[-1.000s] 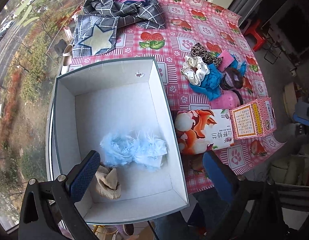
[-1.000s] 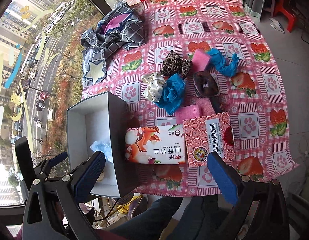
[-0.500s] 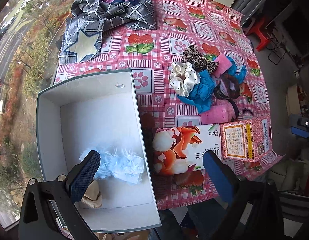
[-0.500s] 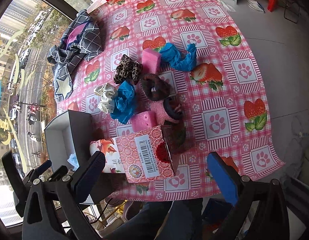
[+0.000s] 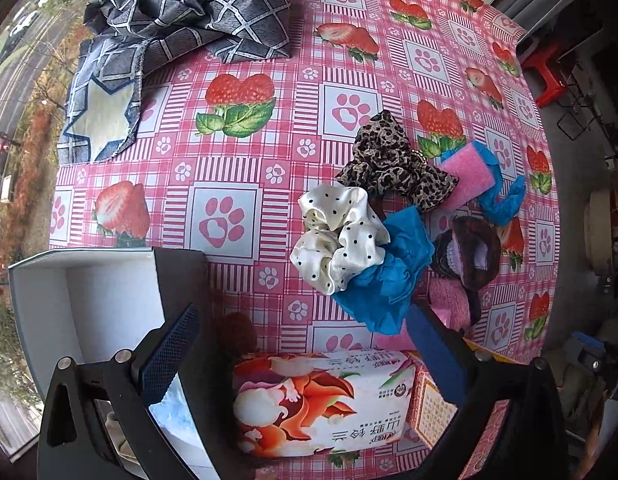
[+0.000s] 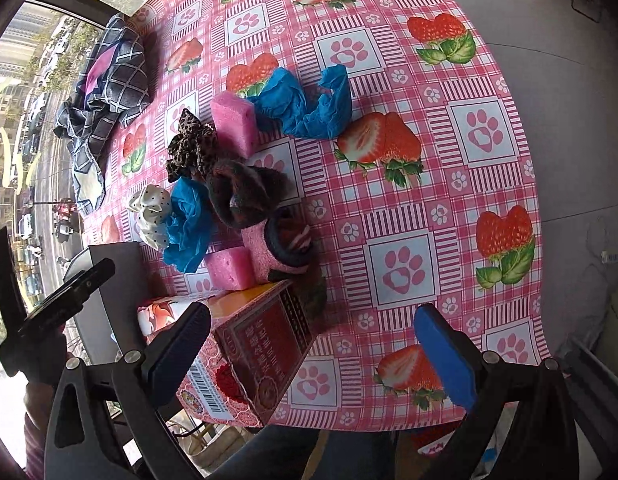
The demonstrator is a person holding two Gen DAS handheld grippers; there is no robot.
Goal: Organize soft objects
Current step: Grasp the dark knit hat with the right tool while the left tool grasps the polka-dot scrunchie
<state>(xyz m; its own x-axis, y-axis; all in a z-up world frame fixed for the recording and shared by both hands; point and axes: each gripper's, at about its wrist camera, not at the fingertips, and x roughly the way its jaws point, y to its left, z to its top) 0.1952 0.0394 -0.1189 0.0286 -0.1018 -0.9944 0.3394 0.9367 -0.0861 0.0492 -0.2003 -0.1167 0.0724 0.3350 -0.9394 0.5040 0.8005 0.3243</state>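
Hovering wide open and empty, the left hand-held gripper (image 5: 305, 354) is nearer the polka-dot scrunchie (image 5: 339, 238) – just beyond its fingertips, heaped on the blue cloth (image 5: 393, 280), right of the box (image 5: 41, 304).

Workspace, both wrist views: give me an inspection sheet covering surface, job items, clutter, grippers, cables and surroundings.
Surface: tablecloth, pink check with strawberries and paw prints.
Job's things: white scrunchie resting on a blue cloth; leopard scrunchie; pink sponge; second blue cloth; brown scrunchie; box at the near edge, open.
Clutter: tissue pack, pink carton, plaid fabric.
Grippers: left gripper open, empty; right gripper open, empty.
Cables: nothing seen.
Surroundings: window onto a street to the left, red stool on the floor.
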